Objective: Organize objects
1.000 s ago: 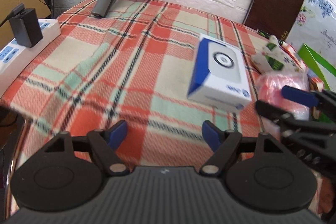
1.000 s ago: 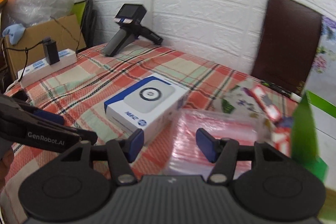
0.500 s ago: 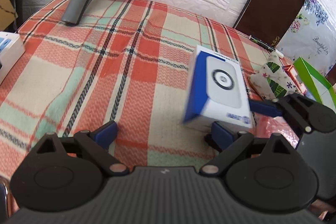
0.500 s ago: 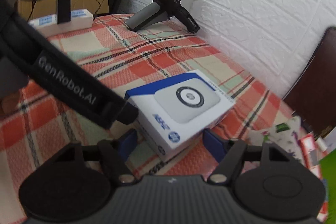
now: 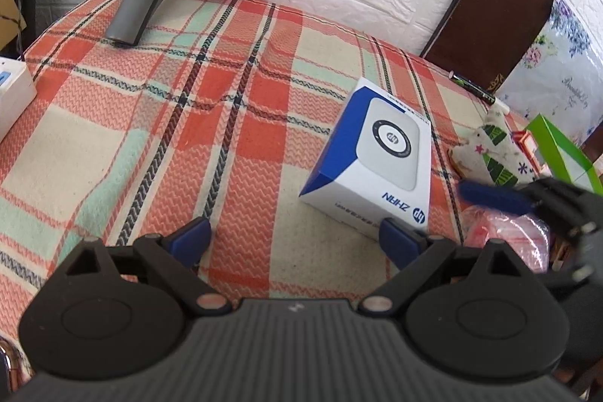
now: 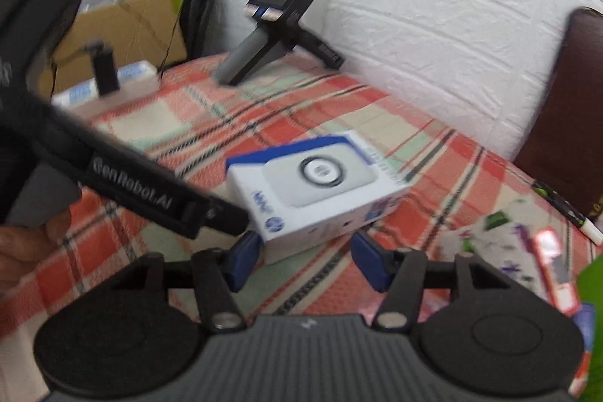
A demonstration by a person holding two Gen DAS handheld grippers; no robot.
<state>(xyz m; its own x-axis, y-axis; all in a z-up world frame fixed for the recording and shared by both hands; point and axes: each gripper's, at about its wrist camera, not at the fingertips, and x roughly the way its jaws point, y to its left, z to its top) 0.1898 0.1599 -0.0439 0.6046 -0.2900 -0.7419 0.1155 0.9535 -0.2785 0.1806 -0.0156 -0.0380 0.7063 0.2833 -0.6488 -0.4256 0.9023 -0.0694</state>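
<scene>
Plaid tablecloth [image 5: 241, 145], white-blue box [image 5: 380, 157] lying flat, both grippers' fingers apart

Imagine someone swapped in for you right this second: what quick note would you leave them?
Left claw: open, empty, low over the plaid cloth, its right finger at the near edge of the white-and-blue box.
Right claw: open, empty, at the box's near corner.
Box sits flat on the cloth; pink packet, patterned pouch and green box lie to its right.
Done: nothing picked up.
Left: grip the box and tidy the rest.
</scene>
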